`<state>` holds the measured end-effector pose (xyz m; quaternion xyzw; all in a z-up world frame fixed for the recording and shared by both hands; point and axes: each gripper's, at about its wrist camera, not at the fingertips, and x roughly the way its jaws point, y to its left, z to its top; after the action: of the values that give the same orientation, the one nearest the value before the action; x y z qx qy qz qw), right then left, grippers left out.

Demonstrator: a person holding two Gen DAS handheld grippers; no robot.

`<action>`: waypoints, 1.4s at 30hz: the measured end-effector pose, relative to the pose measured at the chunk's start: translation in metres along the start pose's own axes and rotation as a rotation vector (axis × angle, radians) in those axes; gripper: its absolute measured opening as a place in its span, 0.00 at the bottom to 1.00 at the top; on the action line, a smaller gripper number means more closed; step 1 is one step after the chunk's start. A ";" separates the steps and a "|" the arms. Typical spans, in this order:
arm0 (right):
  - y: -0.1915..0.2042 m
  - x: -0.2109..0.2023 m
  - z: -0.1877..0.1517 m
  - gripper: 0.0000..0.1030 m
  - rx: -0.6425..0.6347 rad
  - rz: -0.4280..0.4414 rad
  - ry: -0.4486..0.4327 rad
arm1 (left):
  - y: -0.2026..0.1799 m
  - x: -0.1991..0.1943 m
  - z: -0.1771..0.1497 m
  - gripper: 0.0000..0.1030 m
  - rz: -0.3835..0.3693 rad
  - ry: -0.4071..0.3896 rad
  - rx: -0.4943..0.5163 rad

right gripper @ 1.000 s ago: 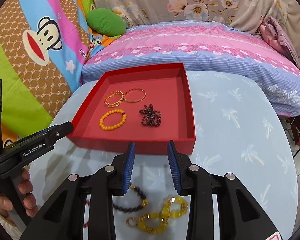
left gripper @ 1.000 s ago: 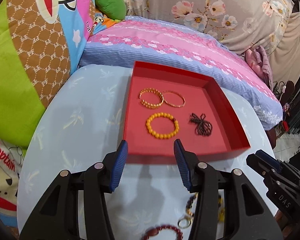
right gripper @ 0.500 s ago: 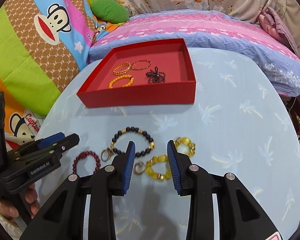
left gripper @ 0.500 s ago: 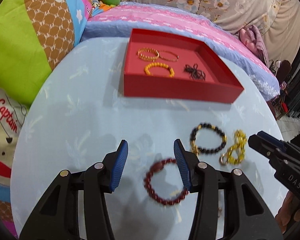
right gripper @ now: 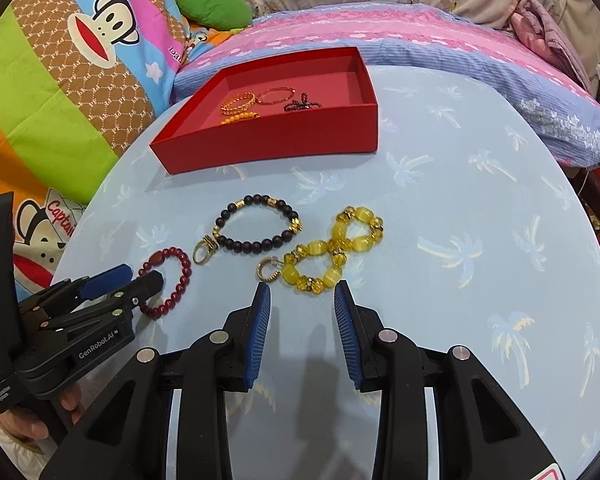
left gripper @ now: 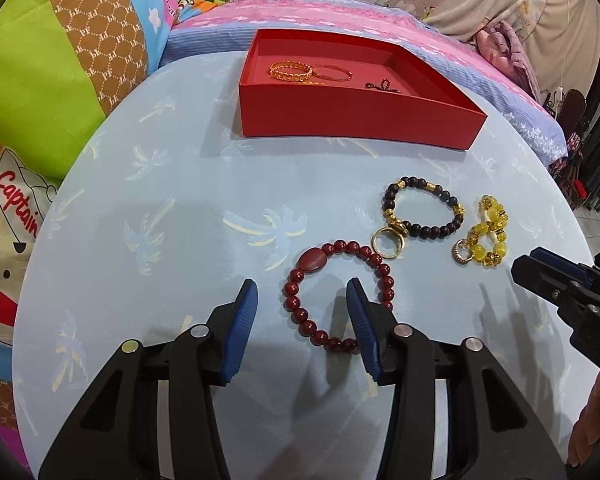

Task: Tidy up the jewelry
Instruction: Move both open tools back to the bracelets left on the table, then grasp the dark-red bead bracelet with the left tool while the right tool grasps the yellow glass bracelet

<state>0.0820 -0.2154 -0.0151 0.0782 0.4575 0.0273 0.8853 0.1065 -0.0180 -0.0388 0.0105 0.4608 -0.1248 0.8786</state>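
Observation:
A red tray (left gripper: 356, 114) (right gripper: 276, 144) at the table's far side holds gold bangles (left gripper: 291, 71), an orange bead bracelet (right gripper: 239, 117) and a dark bead piece (right gripper: 300, 105). On the tablecloth lie a dark red bead bracelet (left gripper: 296, 300) (right gripper: 180, 276), a black-and-gold bracelet (left gripper: 424, 210) (right gripper: 256, 224) with a gold ring (left gripper: 388, 243), and a yellow bead bracelet (left gripper: 488, 236) (right gripper: 332, 250). My left gripper (left gripper: 302, 294) is open, its fingers straddling the red bracelet's left part. My right gripper (right gripper: 302, 294) is open, just short of the yellow bracelet.
The round table (right gripper: 480, 220) has a light blue palm-print cloth. Behind it is a bed with a pink and blue cover (right gripper: 440, 36) and bright cartoon pillows (left gripper: 60, 60). The table edge curves away on both sides.
Both grippers have drawn back from the tray and dropped lower toward the loose bracelets. The left now straddles the red bracelet; the right is close to the yellow one.

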 end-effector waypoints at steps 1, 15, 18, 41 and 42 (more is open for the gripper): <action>-0.002 0.000 -0.001 0.32 0.005 -0.002 0.003 | -0.001 0.000 0.000 0.38 0.011 -0.006 0.006; -0.014 0.012 0.005 0.32 0.032 -0.025 0.007 | -0.002 0.004 0.004 0.08 0.025 -0.016 0.007; -0.014 0.017 0.010 0.32 0.030 -0.028 0.009 | 0.000 0.004 0.005 0.08 0.017 -0.009 -0.008; -0.017 0.004 0.025 0.09 0.040 -0.010 -0.038 | 0.000 -0.005 0.012 0.07 -0.031 0.000 -0.039; -0.016 -0.001 0.027 0.09 0.039 -0.007 -0.047 | -0.001 -0.007 0.013 0.07 -0.035 -0.001 -0.037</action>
<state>0.1030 -0.2348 -0.0022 0.0945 0.4372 0.0137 0.8943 0.1124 -0.0191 -0.0254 -0.0140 0.4627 -0.1318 0.8765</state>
